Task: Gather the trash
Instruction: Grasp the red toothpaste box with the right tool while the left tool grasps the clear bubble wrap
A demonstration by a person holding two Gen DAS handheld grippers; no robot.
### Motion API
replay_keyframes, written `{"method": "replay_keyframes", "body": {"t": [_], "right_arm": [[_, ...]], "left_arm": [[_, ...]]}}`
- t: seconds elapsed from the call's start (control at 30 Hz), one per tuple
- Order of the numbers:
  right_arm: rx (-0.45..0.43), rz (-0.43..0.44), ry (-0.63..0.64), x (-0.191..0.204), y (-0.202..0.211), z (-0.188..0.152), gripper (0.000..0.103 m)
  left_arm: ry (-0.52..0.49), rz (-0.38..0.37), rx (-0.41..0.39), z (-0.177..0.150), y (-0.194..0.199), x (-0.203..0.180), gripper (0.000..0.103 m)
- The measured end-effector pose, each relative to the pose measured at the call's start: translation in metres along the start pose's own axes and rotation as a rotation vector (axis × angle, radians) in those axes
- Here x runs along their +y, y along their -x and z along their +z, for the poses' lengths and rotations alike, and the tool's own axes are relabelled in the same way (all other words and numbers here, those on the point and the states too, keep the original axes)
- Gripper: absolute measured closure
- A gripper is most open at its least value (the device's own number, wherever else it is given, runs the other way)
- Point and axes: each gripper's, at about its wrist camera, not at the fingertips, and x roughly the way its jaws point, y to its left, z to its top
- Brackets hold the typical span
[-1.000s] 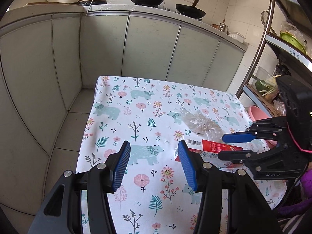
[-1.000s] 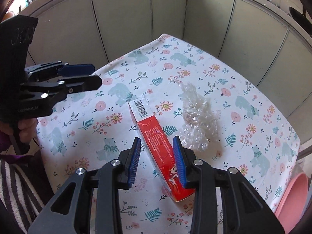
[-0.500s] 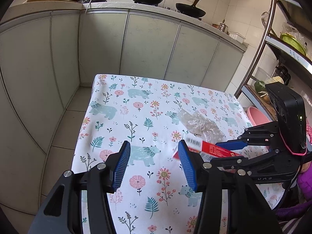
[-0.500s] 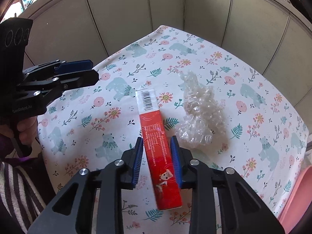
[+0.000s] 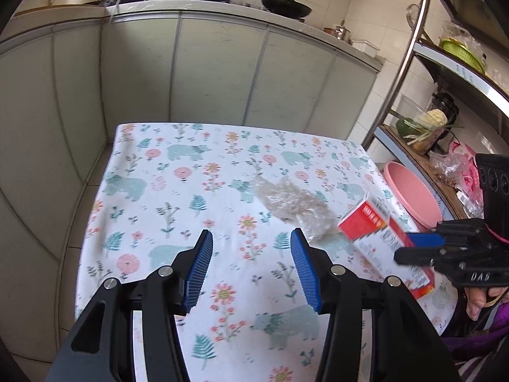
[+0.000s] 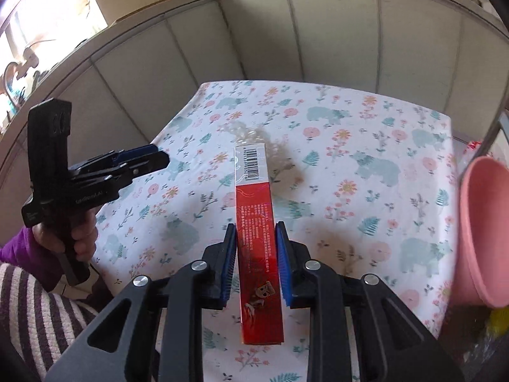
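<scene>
Red cardboard, long and narrow with a white barcoded end, is what I have clamped in my right gripper [image 6: 256, 248]: the red and white carton [image 6: 257, 222] sits lengthwise between the blue ribbed pads [image 6: 230, 254], which press on both of its long faces, and it appears lifted clear of the floral, bear-patterned tablecloth [image 6: 366, 165]. I grip it around its middle so neither end droops and the barcoded end points away from me. The pink plastic basin [image 6: 480, 232] stands just past the table's right edge, and I judge that to be where the trash goes, so holding the carton raised and lengthwise should suit a swing that way. My left gripper [image 5: 251, 267] hangs over the near part of the cloth with its jaws spread wide and nothing between them; I keep it free because the crumpled clear plastic wrap [image 5: 292, 203] lies on the cloth ahead of it and a little right, near the held carton in that view. Soft and springy as the wrap looks, I would expect it to need a wide, open approach. The risk I see is the carton's far end brushing the wrap as I carry it across.
</scene>
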Motion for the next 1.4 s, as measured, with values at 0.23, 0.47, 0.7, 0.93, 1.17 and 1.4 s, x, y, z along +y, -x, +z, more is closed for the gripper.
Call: {"method": "replay_keyframes", "body": {"t": [0.23, 0.47, 0.7, 0.93, 1.17, 1.4], "right_arm": [[-0.049, -0.122, -0.177, -0.041, 0.004, -0.004, 0.078], [-0.086, -0.127, -0.292, -0.053, -0.008, -0.004, 0.078], [-0.026, -0.128, -0.332, -0.059, -0.026, -0.008, 0.078], [0.000, -0.114, -0.300, -0.054, -0.027, -0.014, 0.072], [-0.009, -0.124, -0.282, -0.051, -0.019, -0.018, 0.070], [-0.009, -0.140, -0.277, -0.047, -0.017, -0.021, 0.070]], "left_arm": [[-0.032, -0.076, 0.049, 0.012, -0.030, -0.033, 0.053], [0.040, -0.091, 0.151, 0.016, -0.075, -0.048, 0.053], [0.100, -0.049, 0.188, 0.018, -0.096, -0.042, 0.053], [0.074, -0.029, 0.189, 0.016, -0.101, -0.045, 0.063], [0.048, -0.028, 0.154, 0.016, -0.094, -0.049, 0.077], [-0.007, -0.036, 0.089, 0.012, -0.066, -0.053, 0.083]]}}
